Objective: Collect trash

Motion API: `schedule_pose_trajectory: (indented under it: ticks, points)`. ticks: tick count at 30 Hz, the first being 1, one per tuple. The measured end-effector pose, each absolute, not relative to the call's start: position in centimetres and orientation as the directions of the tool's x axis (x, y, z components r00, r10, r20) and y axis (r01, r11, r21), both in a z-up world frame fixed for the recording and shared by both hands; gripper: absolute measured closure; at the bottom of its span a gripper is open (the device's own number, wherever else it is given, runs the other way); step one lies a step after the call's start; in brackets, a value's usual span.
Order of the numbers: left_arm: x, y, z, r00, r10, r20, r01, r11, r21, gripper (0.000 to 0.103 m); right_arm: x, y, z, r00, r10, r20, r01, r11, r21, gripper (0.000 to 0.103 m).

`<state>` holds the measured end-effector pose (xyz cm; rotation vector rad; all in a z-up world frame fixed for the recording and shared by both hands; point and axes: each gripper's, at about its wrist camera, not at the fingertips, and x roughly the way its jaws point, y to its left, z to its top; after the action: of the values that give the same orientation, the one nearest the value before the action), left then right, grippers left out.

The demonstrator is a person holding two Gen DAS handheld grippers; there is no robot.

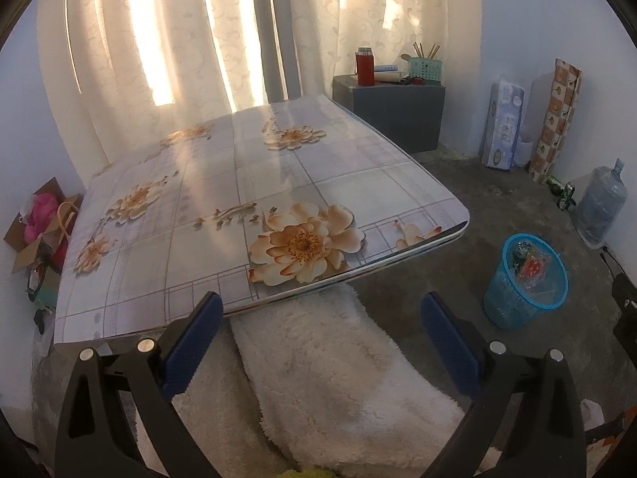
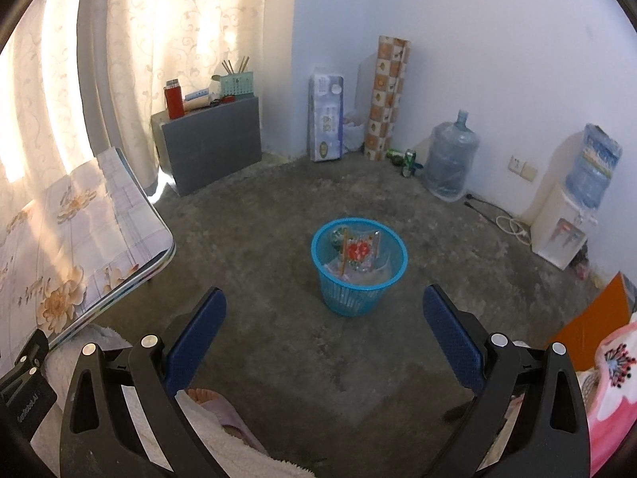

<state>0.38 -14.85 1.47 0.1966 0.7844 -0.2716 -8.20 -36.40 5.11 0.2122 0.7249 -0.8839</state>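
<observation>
Right wrist view: ahead of your empty, spread tongs (image 2: 324,320), bin (image 2: 359,265) holds light, crinkly wrappers; pinch edges.

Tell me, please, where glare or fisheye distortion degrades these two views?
Left wrist view: backlit curtains blow out, and glare streaks the floral table, whose edges bow. Right wrist view: curtains overexposed, walls curve; the blue basket stays clear.

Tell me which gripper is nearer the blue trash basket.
Right. The right gripper points straight at the blue trash basket; the left gripper sits by the table, basket off to its right.
</observation>
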Motion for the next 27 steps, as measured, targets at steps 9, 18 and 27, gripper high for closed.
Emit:
schedule_pose_trajectory:
  ticks: [9,18,27]
  points:
    - [0.19,-15.03,1.58,0.678,-0.170,-0.715,0.317,0.945,0.075,0.006,-8.13,-36.16,5.22,0.417,-0.632,-0.653,0.766,0.631,-0.122,0.008]
    - [0.03,-14.87,1.62,0.674,-0.165,-0.720,0.306,0.950,0.068,0.006,-7.68,-36.06,5.48,0.422,-0.629,-0.653,0.757,0.641,-0.129,0.008]
    - [0.27,-14.63,1.62,0.672,-0.166,-0.721,0.304,0.950,0.065,0.006,-7.70,-36.02,5.45,0.422,-0.629,-0.652,0.756,0.641,-0.129,0.008]
